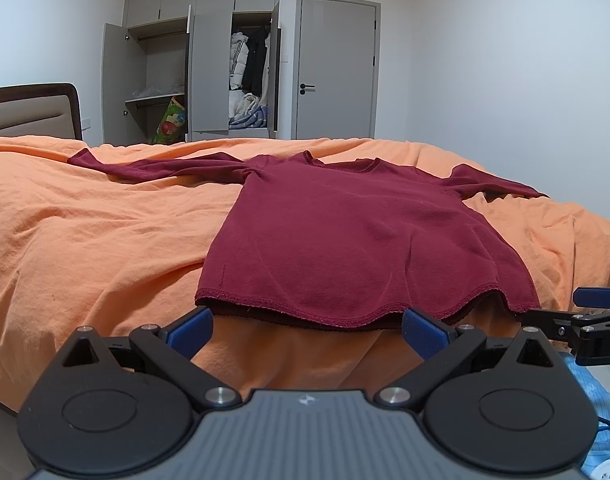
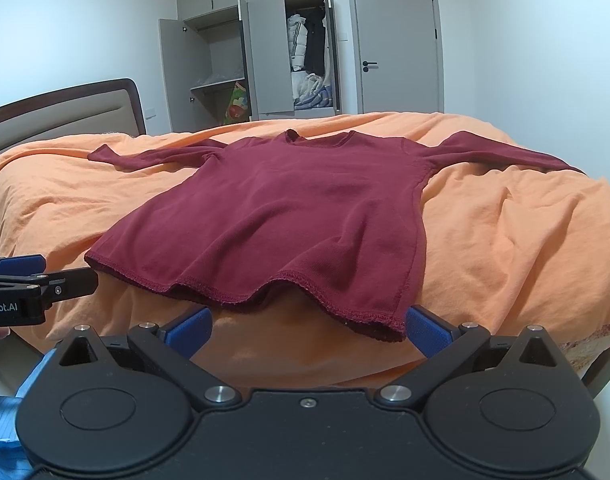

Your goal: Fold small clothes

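Your dark red long-sleeved knit top (image 1: 357, 240) is lying flat on the rumpled orange bed cover (image 1: 85, 232), hem toward you, neckline at the far side, both sleeves stretched out left and right; the near hem is a bit wavy and lifted off the cover; your left gripper (image 1: 307, 330) sits just short of the hem's left part with its blue-padded jaws spread wide and holding nothing; your right gripper (image 2: 308, 330) is the same story near the hem's right corner, spread wide and empty; behind the bed there's a grey wardrobe (image 2: 257, 48) with doors open and a closed grey door (image 2: 397, 40).
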`<control>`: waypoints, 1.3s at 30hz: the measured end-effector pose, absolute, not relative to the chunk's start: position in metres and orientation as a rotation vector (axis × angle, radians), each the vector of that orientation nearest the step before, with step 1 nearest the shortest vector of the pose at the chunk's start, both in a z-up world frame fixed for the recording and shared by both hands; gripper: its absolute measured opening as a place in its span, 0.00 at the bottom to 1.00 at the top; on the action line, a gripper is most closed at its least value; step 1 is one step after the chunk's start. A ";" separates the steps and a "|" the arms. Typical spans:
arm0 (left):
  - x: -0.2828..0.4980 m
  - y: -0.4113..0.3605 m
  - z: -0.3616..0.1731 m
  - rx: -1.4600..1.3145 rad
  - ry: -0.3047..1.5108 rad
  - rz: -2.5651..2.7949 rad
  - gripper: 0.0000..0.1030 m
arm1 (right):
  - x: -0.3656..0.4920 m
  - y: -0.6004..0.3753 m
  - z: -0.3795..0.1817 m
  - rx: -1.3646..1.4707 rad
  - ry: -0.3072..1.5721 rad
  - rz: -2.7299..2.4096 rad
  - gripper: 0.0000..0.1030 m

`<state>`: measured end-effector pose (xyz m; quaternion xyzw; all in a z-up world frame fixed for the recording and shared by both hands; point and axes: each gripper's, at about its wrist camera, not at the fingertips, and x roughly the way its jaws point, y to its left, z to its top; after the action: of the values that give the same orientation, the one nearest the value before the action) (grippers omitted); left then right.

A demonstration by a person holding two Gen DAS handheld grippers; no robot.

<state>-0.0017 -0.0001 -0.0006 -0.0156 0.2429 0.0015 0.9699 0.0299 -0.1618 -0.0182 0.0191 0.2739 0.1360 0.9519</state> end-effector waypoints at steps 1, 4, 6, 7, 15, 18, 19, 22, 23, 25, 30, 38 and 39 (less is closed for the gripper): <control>-0.001 0.000 -0.001 -0.031 0.491 0.003 1.00 | 0.030 -0.162 -0.018 0.039 0.557 0.276 1.00; -0.002 0.000 -0.001 -0.031 0.491 0.003 1.00 | 0.030 -0.162 -0.018 0.039 0.557 0.276 1.00; -0.002 0.000 -0.001 -0.031 0.490 0.003 1.00 | 0.030 -0.161 -0.018 0.039 0.556 0.276 1.00; -0.002 0.000 -0.001 -0.031 0.490 0.003 1.00 | 0.030 -0.162 -0.018 0.039 0.556 0.276 1.00; -0.002 0.000 -0.001 -0.031 0.490 0.003 1.00 | 0.030 -0.161 -0.018 0.039 0.556 0.275 1.00; -0.002 0.000 -0.001 -0.031 0.490 0.003 1.00 | 0.030 -0.161 -0.018 0.039 0.557 0.275 1.00; -0.002 0.000 -0.001 -0.031 0.490 0.003 1.00 | 0.030 -0.161 -0.018 0.039 0.557 0.275 1.00; -0.002 0.000 -0.001 -0.031 0.490 0.003 1.00 | 0.030 -0.161 -0.018 0.038 0.557 0.275 1.00; -0.002 0.000 -0.001 -0.031 0.490 0.003 1.00 | 0.030 -0.161 -0.018 0.038 0.557 0.275 1.00; -0.002 0.000 -0.001 -0.031 0.490 0.003 1.00 | 0.030 -0.161 -0.018 0.039 0.557 0.275 1.00; -0.002 0.000 -0.001 -0.032 0.491 0.004 1.00 | 0.029 -0.161 -0.018 0.038 0.557 0.274 1.00; -0.004 -0.004 -0.001 -0.031 0.498 0.003 1.00 | 0.030 -0.159 -0.020 0.033 0.558 0.277 1.00; -0.004 -0.004 -0.002 -0.030 0.498 0.003 1.00 | 0.030 -0.159 -0.020 0.032 0.558 0.277 1.00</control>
<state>-0.0039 -0.0037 -0.0015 -0.0150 0.2464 0.0013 0.9691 0.0296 -0.1593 -0.0202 0.0160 0.2747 0.1364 0.9517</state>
